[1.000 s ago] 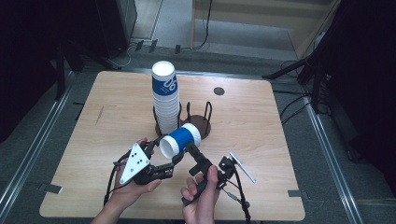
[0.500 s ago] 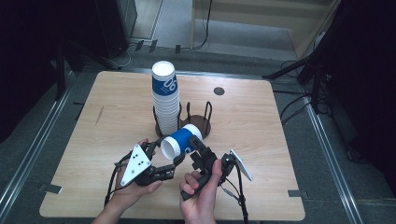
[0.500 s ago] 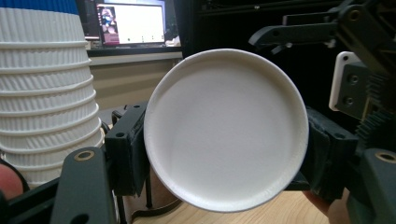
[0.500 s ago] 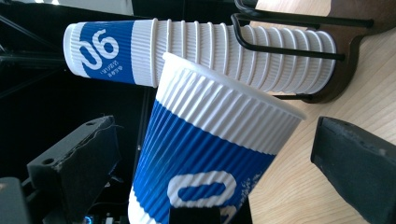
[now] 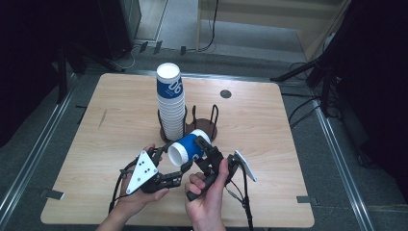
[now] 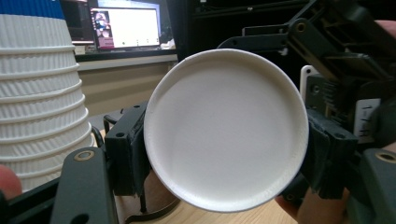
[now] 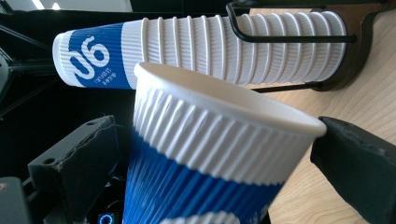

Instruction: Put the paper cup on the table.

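cup (image 5: 188,148) off stack (image 5: 171,103) | my right gripper (image 5: 208,161) jaws clamped on it | left gripper (image 5: 175,177) jaws parted at rim | placing left

Blue cup (image 5: 188,147) tipped flatter; right tongs (image 5: 210,156) shifted slightly right along it.

The tall stack of ribbed white-and-blue paper cups (image 5: 171,103) in the black wire holder (image 5: 204,122) blocks the centre; bare wooden tabletop (image 5: 115,120) lies left and right of that stack.
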A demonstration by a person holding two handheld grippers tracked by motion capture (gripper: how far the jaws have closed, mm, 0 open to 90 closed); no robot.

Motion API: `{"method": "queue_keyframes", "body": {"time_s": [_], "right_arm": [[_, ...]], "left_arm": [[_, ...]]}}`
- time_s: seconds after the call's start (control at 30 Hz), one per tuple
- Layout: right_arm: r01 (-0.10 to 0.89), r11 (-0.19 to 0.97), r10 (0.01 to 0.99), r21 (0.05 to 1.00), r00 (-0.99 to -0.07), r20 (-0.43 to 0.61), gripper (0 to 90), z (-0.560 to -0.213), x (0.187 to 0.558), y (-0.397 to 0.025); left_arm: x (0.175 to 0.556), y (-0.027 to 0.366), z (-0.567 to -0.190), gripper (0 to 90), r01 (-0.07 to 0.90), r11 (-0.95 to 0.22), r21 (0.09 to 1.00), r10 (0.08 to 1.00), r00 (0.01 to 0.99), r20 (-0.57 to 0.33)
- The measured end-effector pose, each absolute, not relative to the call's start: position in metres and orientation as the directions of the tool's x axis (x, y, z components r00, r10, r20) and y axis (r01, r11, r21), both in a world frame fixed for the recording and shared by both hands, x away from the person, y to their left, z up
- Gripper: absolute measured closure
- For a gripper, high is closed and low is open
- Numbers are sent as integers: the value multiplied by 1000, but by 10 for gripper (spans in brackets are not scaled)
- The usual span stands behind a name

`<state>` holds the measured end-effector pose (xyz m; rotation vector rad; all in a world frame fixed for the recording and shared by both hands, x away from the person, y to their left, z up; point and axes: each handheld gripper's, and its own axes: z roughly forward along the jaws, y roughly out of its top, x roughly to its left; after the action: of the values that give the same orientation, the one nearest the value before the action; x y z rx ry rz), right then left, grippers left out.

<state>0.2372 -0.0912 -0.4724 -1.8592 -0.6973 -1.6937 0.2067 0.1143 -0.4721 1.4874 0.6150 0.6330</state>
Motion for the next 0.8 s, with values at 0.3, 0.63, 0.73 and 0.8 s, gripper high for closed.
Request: {"method": "queue_keyframes", "body": {"time_s": [0.3,0.63,0.73,0.8], "right_arm": [[699,-710,-19,-83,98,995,61,-474,245,-93],[702,-705,-53,-104,93,994,120,-477,247,-92],[702,-703,-70,-112,88,994,130,-478,248,-92],[706,-699,-77,-116,87,993,136,-480,248,-92]], "left_arm": [[207,115,-472,291,-3,5,1000,709,706,-2],[207,116,-472,289,5,16,1000,700,714,-15],[206,115,-471,287,2,10,1000,705,709,-8],[206,115,-472,286,-1,4,1000,707,707,-2]]}}
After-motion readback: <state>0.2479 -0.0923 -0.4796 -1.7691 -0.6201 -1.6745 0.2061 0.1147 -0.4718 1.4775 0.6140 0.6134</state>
